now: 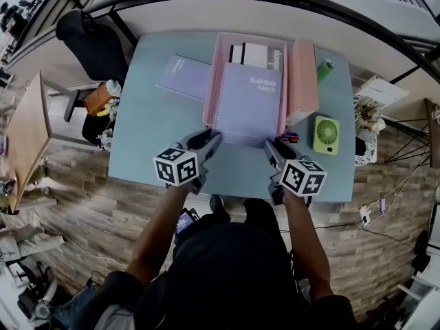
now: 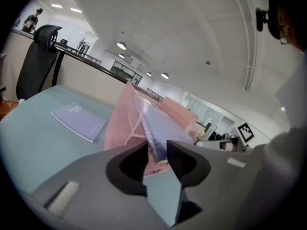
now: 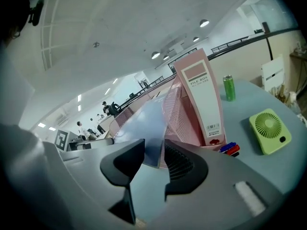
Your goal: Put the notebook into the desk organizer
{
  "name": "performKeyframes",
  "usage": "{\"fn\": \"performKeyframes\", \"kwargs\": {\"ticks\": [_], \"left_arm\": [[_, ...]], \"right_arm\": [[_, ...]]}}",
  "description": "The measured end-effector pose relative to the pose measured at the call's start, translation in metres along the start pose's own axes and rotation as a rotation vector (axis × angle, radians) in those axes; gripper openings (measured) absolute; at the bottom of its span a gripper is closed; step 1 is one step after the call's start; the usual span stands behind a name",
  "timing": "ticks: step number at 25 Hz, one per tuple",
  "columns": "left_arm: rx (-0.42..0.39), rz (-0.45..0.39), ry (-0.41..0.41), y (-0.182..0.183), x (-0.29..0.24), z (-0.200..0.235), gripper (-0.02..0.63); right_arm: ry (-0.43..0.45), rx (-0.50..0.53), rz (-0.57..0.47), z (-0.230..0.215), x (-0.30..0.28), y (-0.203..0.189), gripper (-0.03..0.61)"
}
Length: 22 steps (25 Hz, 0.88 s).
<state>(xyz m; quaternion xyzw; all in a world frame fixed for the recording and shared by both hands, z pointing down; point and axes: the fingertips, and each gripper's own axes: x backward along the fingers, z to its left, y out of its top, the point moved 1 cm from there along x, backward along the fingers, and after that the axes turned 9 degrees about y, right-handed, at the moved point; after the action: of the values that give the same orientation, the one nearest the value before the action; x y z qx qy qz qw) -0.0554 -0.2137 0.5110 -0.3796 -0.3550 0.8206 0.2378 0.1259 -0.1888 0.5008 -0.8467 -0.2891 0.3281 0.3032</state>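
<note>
A lavender spiral notebook (image 1: 251, 98) printed "GOOD LUCK" lies tilted in the pink mesh desk organizer (image 1: 218, 60), with its near edge sticking out towards me. My left gripper (image 1: 212, 137) is at the notebook's near left corner. In the left gripper view the spiral edge (image 2: 154, 140) fills the gap between the jaws of that gripper (image 2: 157, 152). My right gripper (image 1: 269, 146) is at the near right corner. In the right gripper view the cover's corner (image 3: 149, 128) sits pinched between the jaws (image 3: 154, 150), in front of the organizer's mesh wall (image 3: 180, 114).
A second lavender notebook (image 1: 182, 78) lies flat left of the organizer. A pink file box (image 1: 302, 81) stands against its right side. A green fan (image 1: 326, 134), a green can (image 1: 324, 69) and pens (image 1: 289, 137) sit at the right. Other books (image 1: 258, 55) fill the organizer's back.
</note>
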Motion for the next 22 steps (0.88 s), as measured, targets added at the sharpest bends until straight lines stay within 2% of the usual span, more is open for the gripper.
{"fn": "performKeyframes", "kwargs": {"ticks": [7,10,18,22], "left_arm": [[0.006,0.003,0.009,-0.002,-0.001,0.002,0.169],[-0.033,0.005,0.031,-0.001,-0.001,0.002,0.169],[-0.195,-0.008,0.098,-0.002,0.008,-0.005,0.167],[-0.245,-0.021,0.108,-0.003,0.018,-0.011,0.169]], "right_arm": [[0.118,-0.208,-0.025,-0.005,-0.006,-0.007,0.110],[0.080,-0.154,-0.021,-0.004,-0.002,-0.004,0.081],[0.024,-0.020,-0.013,0.013,0.009,-0.001,0.067],[0.013,0.040,-0.018,0.023,0.016,-0.002,0.067]]}}
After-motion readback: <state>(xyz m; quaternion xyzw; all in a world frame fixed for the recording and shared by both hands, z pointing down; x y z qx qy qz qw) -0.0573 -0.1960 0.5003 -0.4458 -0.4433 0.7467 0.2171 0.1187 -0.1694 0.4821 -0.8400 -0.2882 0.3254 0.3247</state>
